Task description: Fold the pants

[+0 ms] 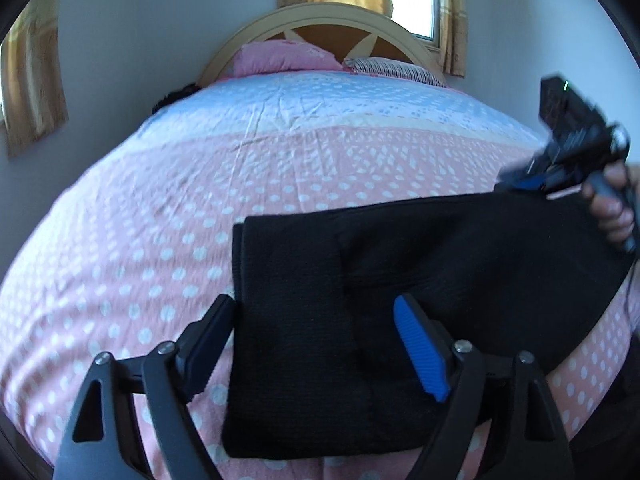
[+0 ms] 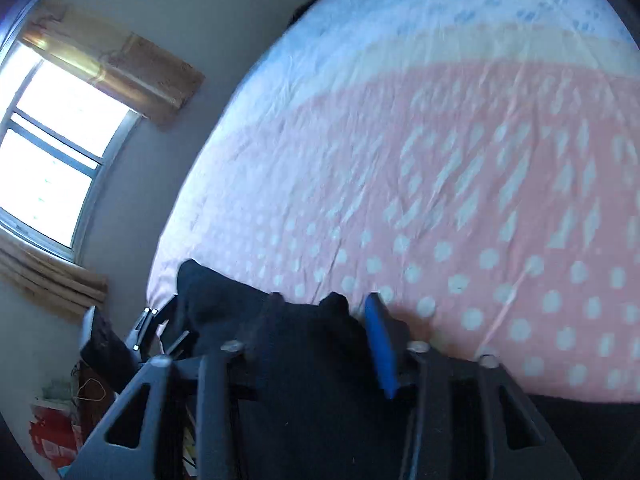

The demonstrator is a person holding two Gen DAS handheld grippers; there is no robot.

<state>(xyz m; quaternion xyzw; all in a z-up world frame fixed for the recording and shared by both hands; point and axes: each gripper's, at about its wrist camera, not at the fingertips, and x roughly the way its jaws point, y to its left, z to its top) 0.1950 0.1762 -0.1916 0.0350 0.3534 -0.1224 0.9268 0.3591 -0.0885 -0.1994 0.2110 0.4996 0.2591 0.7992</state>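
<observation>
Black pants (image 1: 400,264) lie folded in a long band across the near part of the bed. In the left wrist view my left gripper (image 1: 316,340) is open wide, its fingers straddling the left end of the pants without pinching it. A hand (image 1: 612,208) holds my right gripper (image 1: 520,184) at the right end of the band. From the right wrist camera, black fabric (image 2: 304,340) bunches between the fingers of my right gripper (image 2: 328,320), which is shut on it beside the blue pad (image 2: 380,344). Its other finger is hidden by cloth.
The bed sheet (image 1: 240,168) is pink with white dots, turning blue towards the headboard (image 1: 320,24). Two pillows (image 1: 280,56) lie at the head. A curtained window (image 2: 52,148) is on the left wall, and cluttered items (image 2: 60,420) stand beside the bed.
</observation>
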